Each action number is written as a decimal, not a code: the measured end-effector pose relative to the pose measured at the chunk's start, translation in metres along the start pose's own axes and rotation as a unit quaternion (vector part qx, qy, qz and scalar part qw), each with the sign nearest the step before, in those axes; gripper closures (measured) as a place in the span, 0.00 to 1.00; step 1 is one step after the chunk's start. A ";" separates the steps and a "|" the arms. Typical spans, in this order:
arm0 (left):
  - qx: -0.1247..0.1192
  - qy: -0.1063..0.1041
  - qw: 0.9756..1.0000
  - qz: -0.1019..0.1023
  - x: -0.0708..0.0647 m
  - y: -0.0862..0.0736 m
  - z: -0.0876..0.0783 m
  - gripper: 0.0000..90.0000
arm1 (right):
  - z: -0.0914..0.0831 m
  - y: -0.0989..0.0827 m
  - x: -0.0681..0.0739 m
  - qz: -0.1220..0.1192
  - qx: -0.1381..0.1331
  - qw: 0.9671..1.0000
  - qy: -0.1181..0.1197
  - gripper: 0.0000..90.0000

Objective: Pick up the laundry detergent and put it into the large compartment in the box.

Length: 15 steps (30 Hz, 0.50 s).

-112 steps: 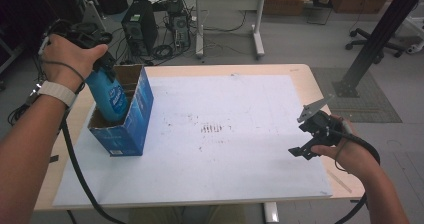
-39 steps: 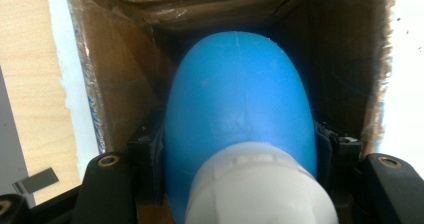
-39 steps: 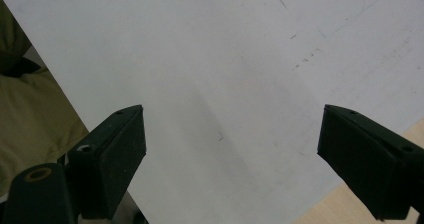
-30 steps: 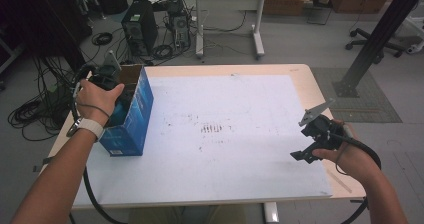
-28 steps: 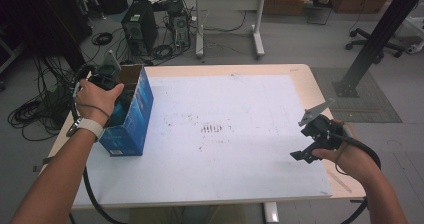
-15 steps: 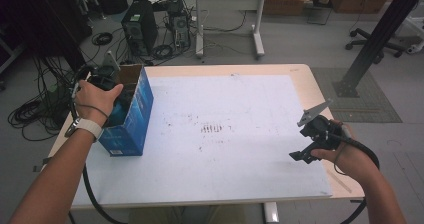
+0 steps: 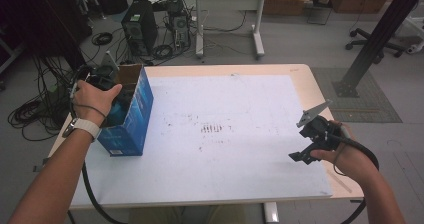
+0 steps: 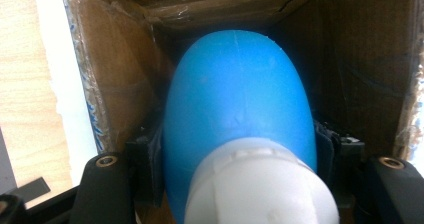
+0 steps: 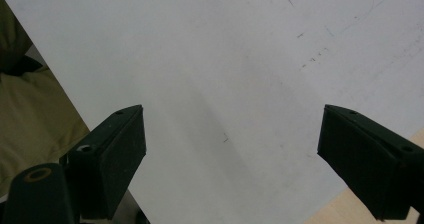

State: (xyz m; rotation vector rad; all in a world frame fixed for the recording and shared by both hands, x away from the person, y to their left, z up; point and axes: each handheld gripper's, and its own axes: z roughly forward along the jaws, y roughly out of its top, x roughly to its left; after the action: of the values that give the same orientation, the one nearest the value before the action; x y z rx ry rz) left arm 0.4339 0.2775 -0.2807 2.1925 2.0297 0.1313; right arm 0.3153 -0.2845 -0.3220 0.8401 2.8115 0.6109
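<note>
Now lower the blue bottle (image 8: 240, 119), clamped in your left gripper (image 8: 240, 154), straight into the cardboard box (image 7: 131, 109); right gripper (image 9: 232, 159) idles with jaws apart.

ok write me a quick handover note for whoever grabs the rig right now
Left gripper: shut on the blue bottle, white cap toward the camera, lowered into the open cardboard box at the table's left edge.
Right gripper: open, holding nothing, over the white sheet near the table's right edge.
Done: bottle is inside the box.
Left: cannot tell whether the bottle rests on the box bottom; probably ease it down, release, and lift the left gripper out.
</note>
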 end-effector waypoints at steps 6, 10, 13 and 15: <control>0.007 -0.011 1.000 -0.003 0.000 0.001 0.001 0.31 | 0.001 -0.001 0.000 0.000 0.001 1.000 0.001 0.13; 0.013 -0.012 1.000 -0.001 0.000 0.002 0.002 0.27 | 0.001 -0.001 0.001 0.000 0.002 1.000 0.002 0.13; 0.013 -0.012 1.000 -0.003 -0.001 0.002 0.002 0.27 | 0.001 -0.002 0.001 0.001 0.001 1.000 0.002 0.13; 0.013 -0.012 1.000 -0.003 0.000 0.002 0.002 0.27 | 0.001 -0.003 0.001 0.001 0.001 1.000 0.002 0.13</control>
State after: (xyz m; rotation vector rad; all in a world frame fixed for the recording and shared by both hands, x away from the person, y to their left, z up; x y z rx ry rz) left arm 0.4359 0.2770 -0.2821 2.1921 2.0363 0.0788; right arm 0.3138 -0.2857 -0.3242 0.8428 2.8160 0.6111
